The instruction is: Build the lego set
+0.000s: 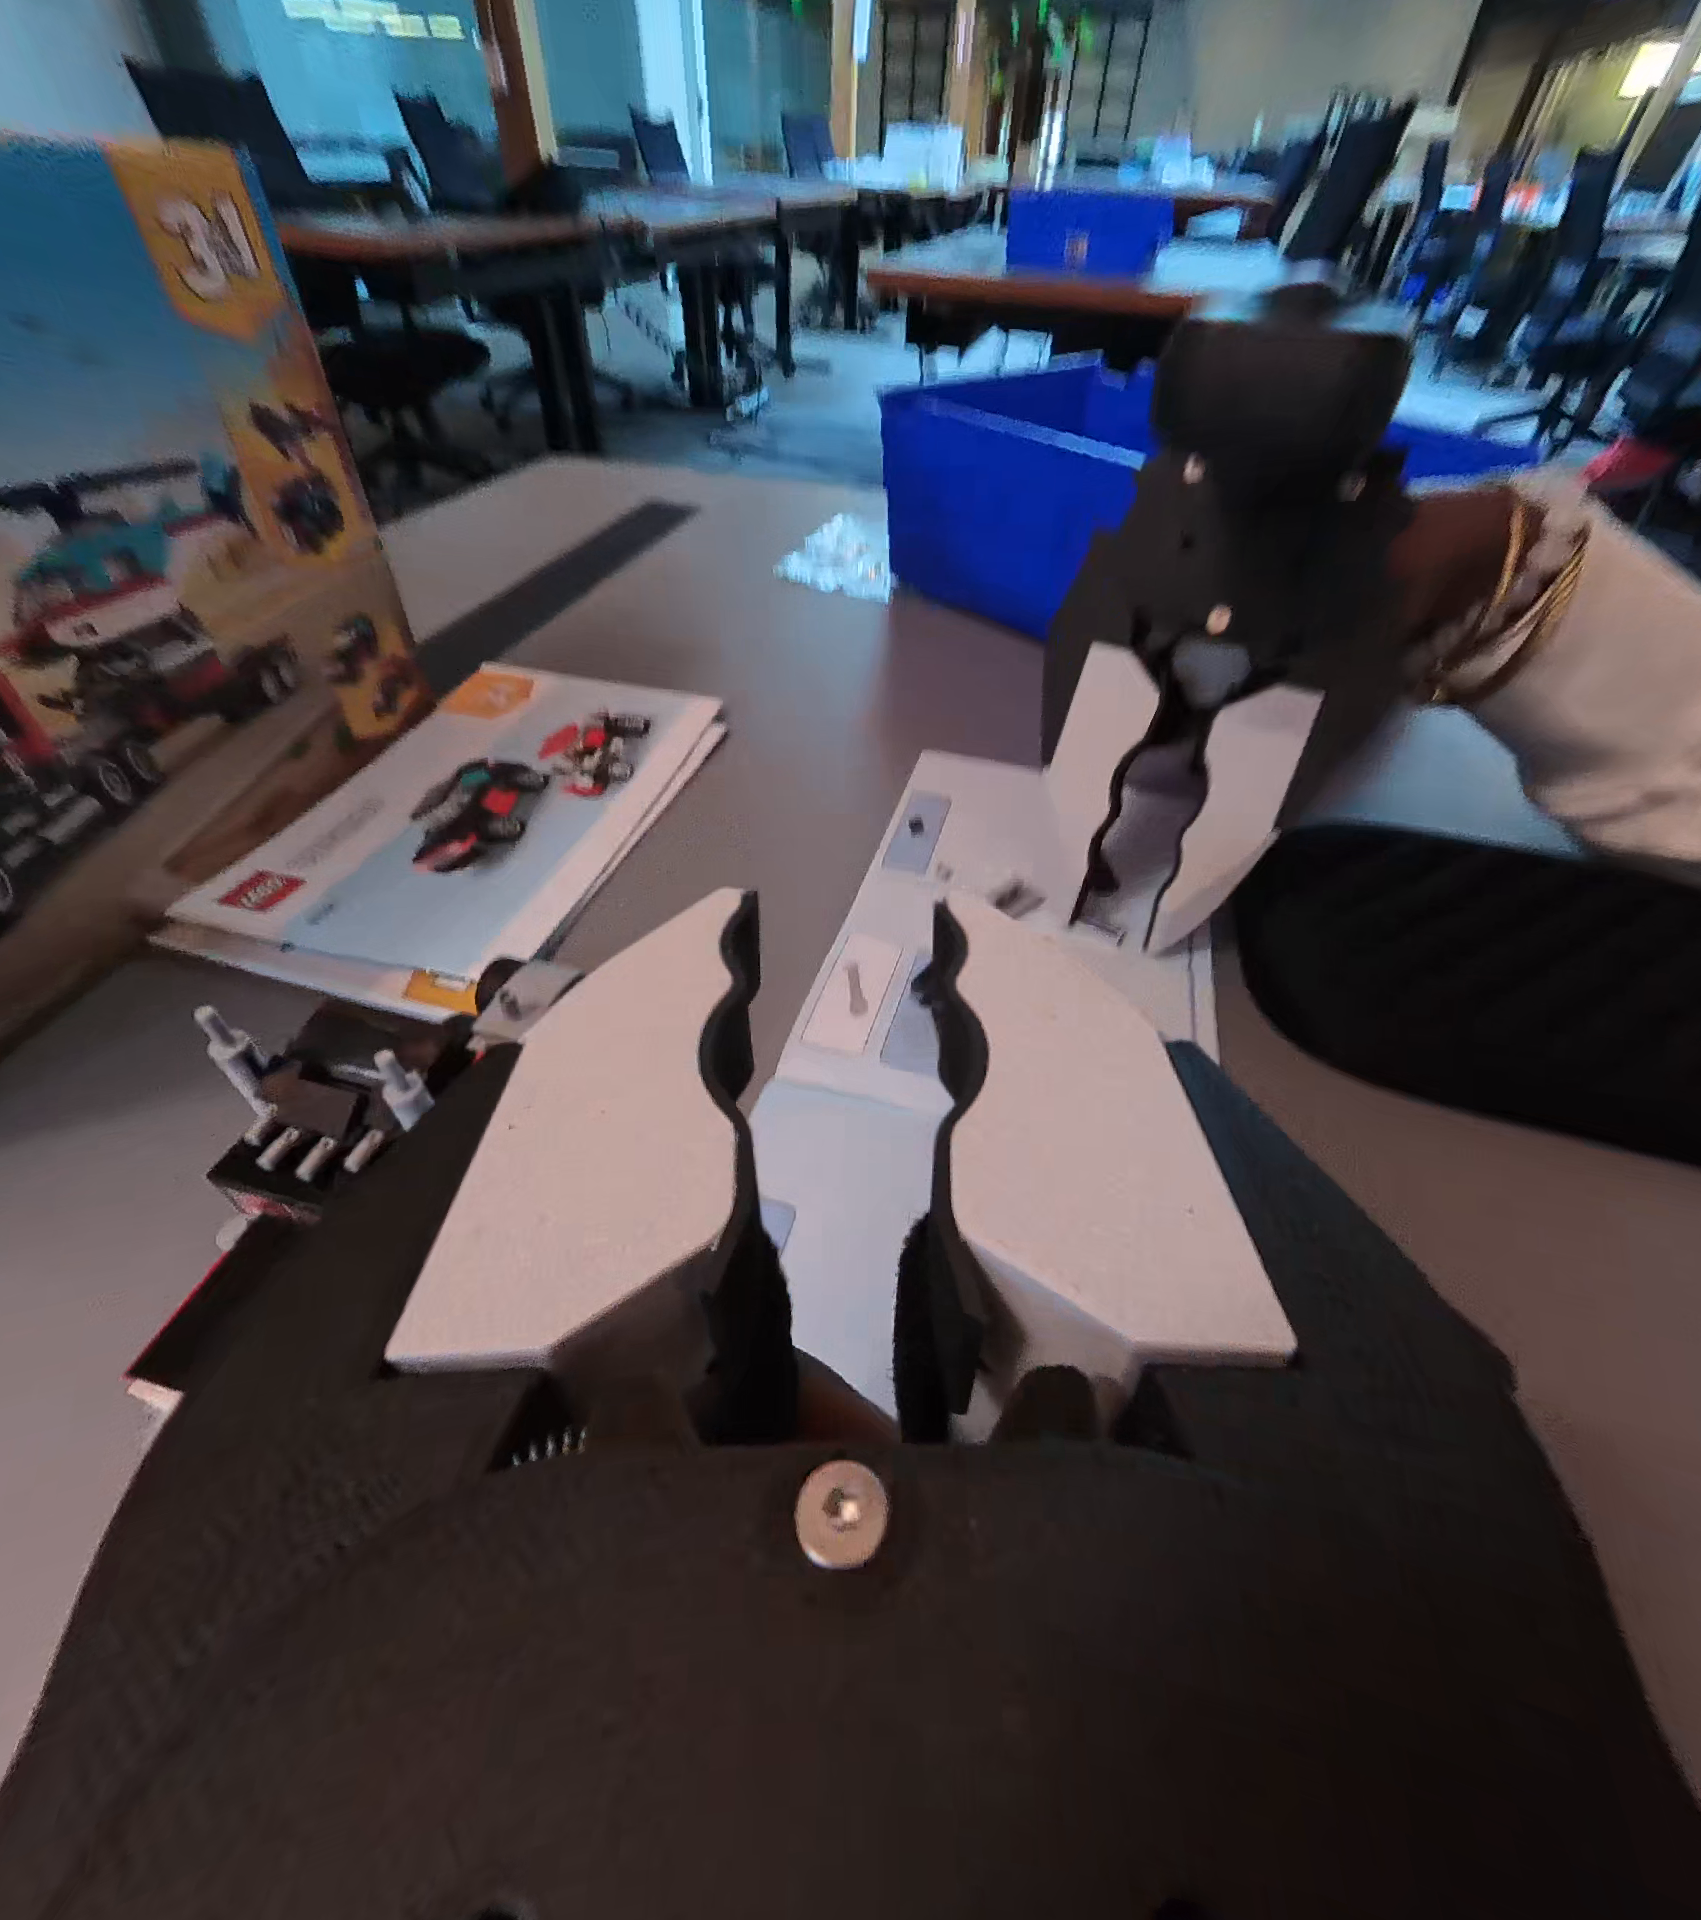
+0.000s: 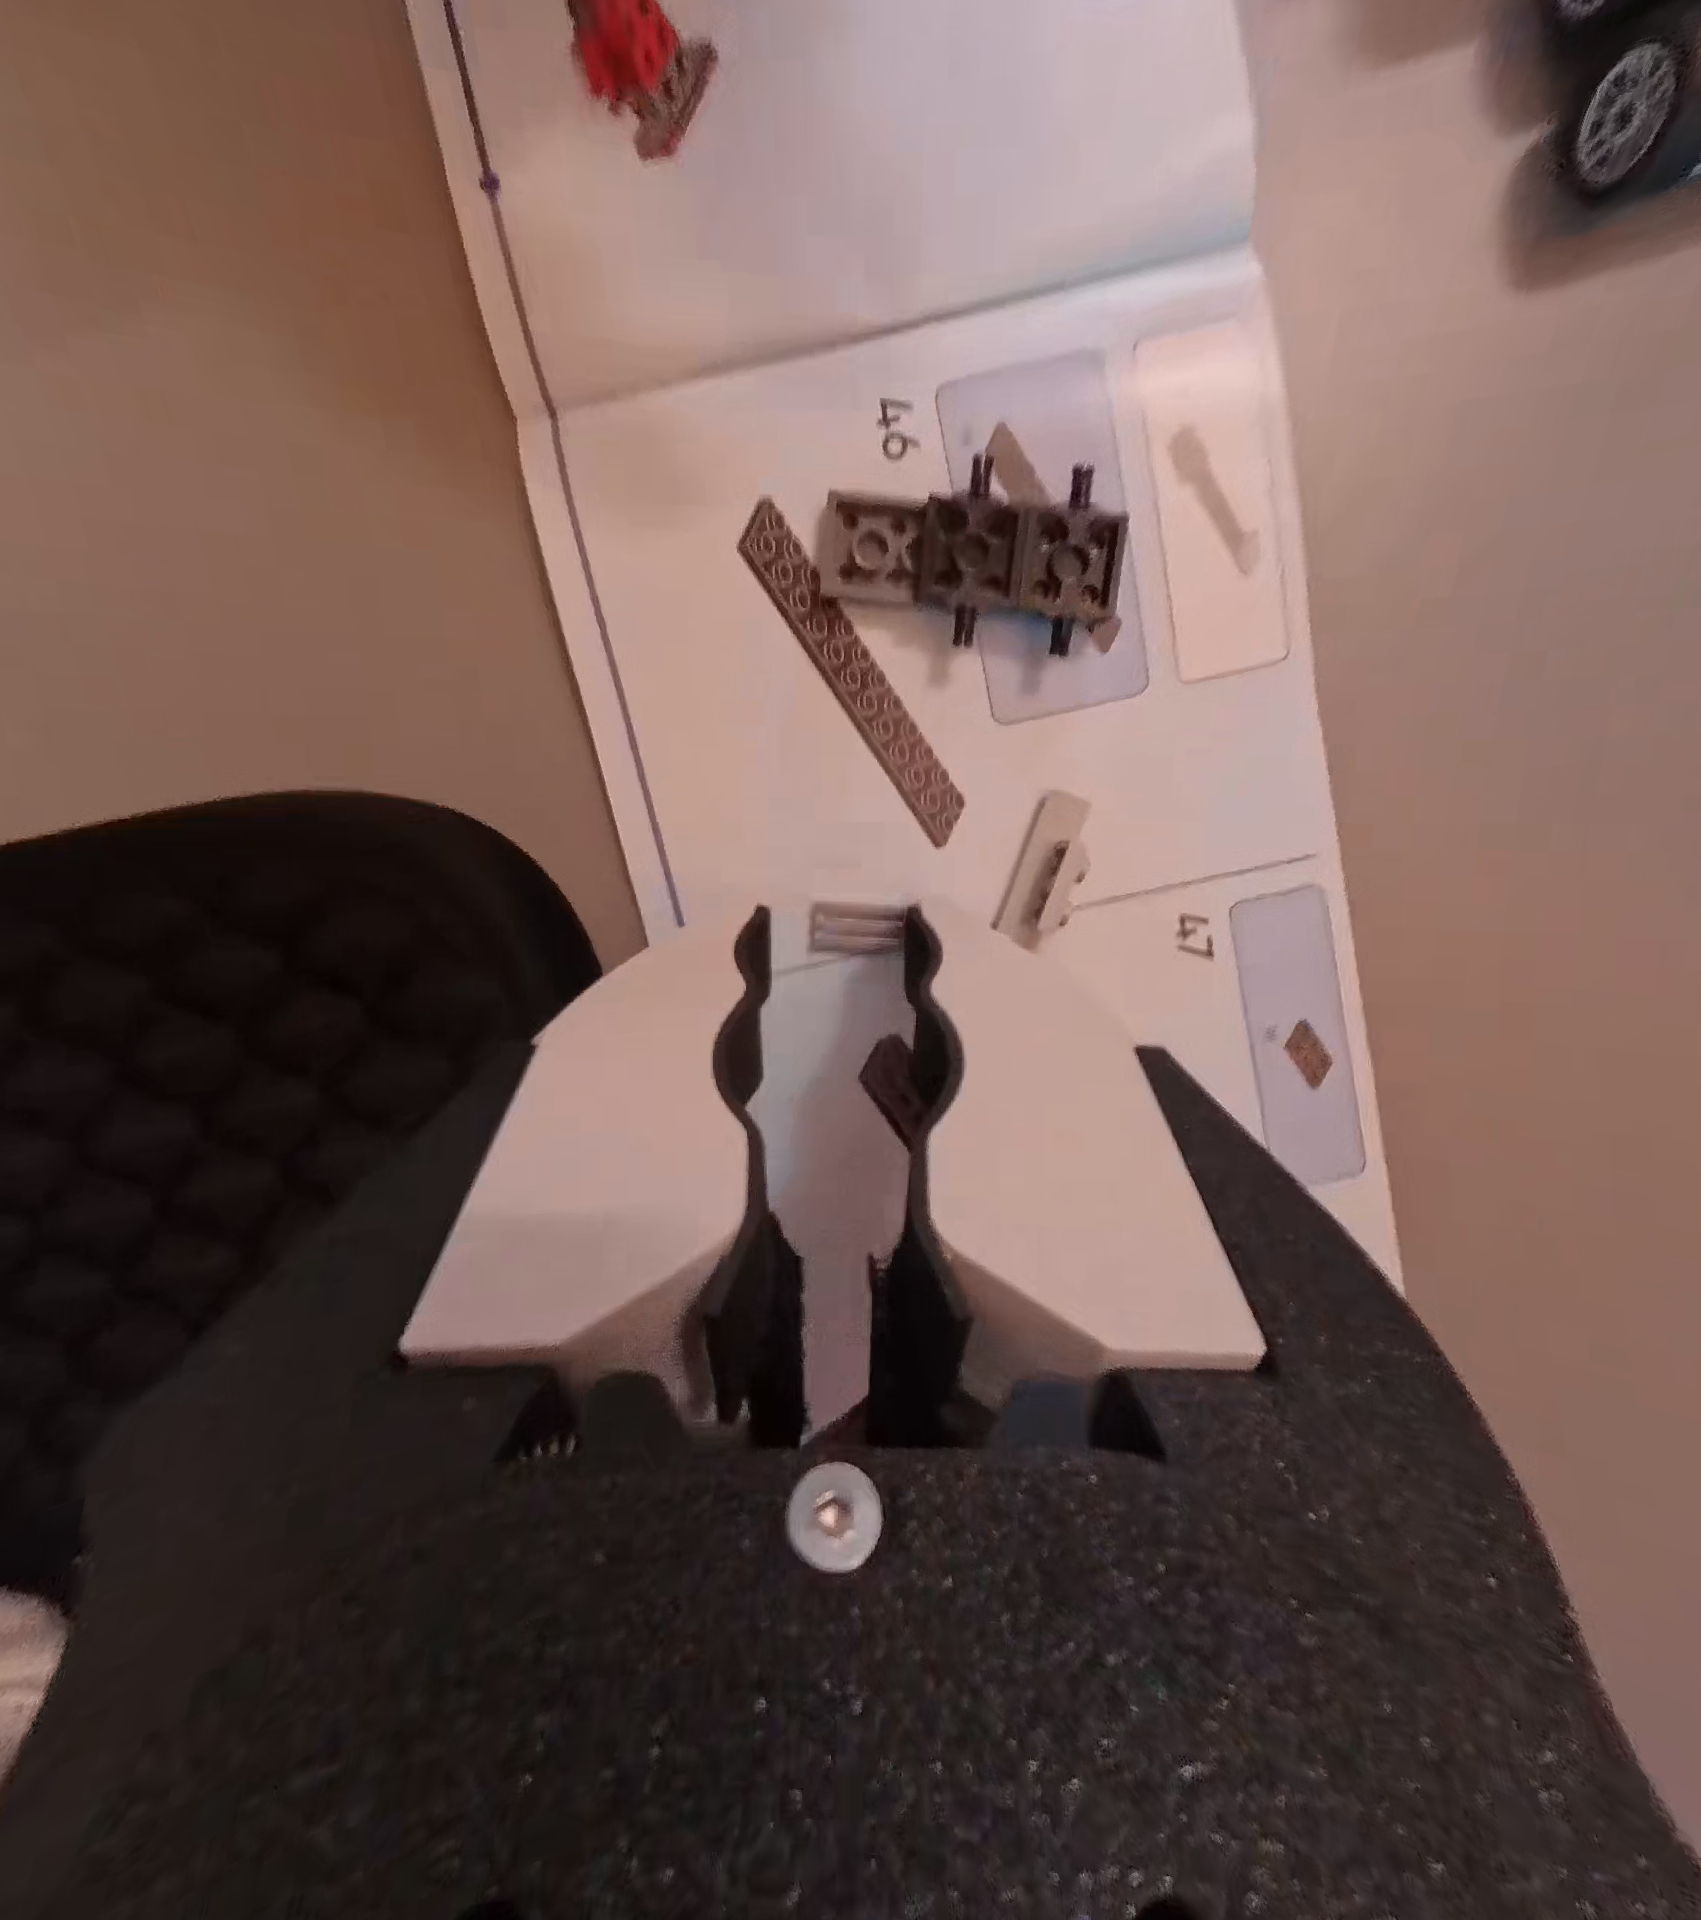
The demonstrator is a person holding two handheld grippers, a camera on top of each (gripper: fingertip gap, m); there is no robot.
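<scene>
Grey lego assembly [image 2: 976, 556] on open booklet [image 2: 929, 260], ahead of right gripper [image 2: 835, 925], both grippers' jaws released, empty.

You have print on three items. The set box [image 1: 98, 520], standing at the left, carries a bold badge [image 1: 207, 249] in its yellow top corner, softened by blur. The closed booklet [image 1: 472, 831] lying beside it bears a red logo patch [image 1: 261, 891] at its near corner. The open instruction booklet [image 2: 929, 779], in the right wrist view, shows two step numerals beside pale part panels, turned sideways to the camera.
</scene>
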